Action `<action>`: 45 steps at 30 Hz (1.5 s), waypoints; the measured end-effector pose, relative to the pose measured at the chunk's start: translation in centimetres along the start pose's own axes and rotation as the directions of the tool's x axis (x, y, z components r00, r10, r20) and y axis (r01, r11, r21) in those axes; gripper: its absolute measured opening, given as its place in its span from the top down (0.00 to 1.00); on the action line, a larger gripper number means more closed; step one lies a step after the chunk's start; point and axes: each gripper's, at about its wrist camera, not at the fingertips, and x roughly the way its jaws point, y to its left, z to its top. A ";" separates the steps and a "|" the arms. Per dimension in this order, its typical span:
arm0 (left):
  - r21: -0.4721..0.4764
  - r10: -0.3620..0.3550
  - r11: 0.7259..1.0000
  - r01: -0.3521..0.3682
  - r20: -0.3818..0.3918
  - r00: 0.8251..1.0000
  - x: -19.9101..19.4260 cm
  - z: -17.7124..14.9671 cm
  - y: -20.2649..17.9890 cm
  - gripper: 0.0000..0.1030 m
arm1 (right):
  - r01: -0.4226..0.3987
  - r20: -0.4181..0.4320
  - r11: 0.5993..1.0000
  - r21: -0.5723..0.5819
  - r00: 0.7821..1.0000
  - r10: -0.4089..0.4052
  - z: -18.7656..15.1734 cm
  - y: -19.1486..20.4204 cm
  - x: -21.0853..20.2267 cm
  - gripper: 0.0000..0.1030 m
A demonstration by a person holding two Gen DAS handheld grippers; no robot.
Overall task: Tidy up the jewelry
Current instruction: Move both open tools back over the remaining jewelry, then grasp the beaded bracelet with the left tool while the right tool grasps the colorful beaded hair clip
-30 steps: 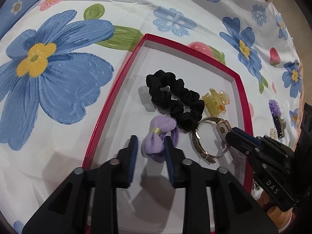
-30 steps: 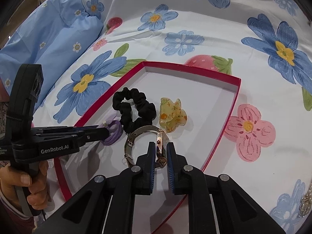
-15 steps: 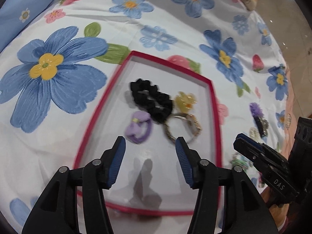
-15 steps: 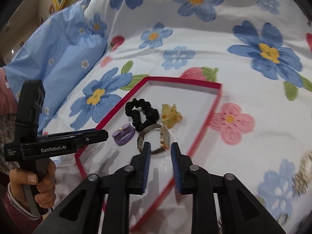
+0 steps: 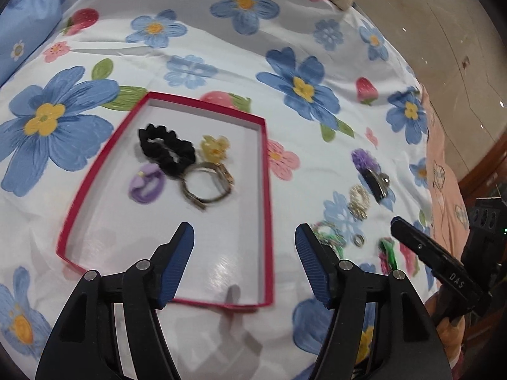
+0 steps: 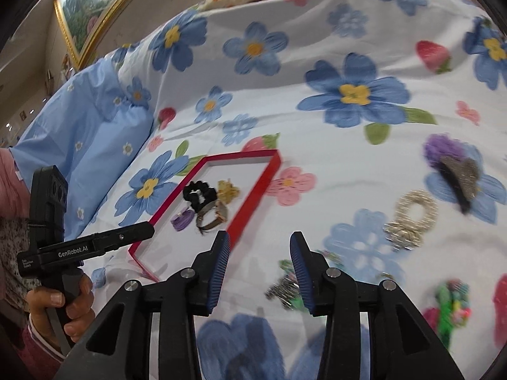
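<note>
Floral bedsheet [image 5: 317, 31] beyond red box rim [image 5: 267, 190]

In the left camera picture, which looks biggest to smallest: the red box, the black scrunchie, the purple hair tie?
1. red box
2. black scrunchie
3. purple hair tie

The scrunchie and hair tie lie side by side, so nearness hardly matters.

hand-held gripper [image 6: 258, 267] | black frame | blue ribbed pads [image 6: 218, 269] | silver screws

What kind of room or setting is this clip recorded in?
Most likely a bedroom: the red tray lies on a bed covered by a floral sheet, with a blue pillow beside it and a gold-framed picture on the wall.
</note>
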 end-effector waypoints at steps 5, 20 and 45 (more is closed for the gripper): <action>0.037 -0.016 0.999 0.017 -0.025 1.000 0.4 -1.0 -2.0 0.36 | 0.053 0.031 0.998 0.032 0.998 -0.054 -1.5 -2.1 -2.8 0.58; 0.173 -0.037 0.983 0.055 -0.105 0.994 2.7 -3.3 -7.9 0.36 | 0.166 0.025 0.974 0.157 0.985 -0.172 -6.3 -8.1 -7.6 0.58; 0.571 0.081 0.815 0.094 -0.272 0.959 14.2 -1.9 -18.1 0.38 | 0.253 -0.067 0.944 0.209 0.967 -0.245 -5.3 -15.2 -5.2 0.58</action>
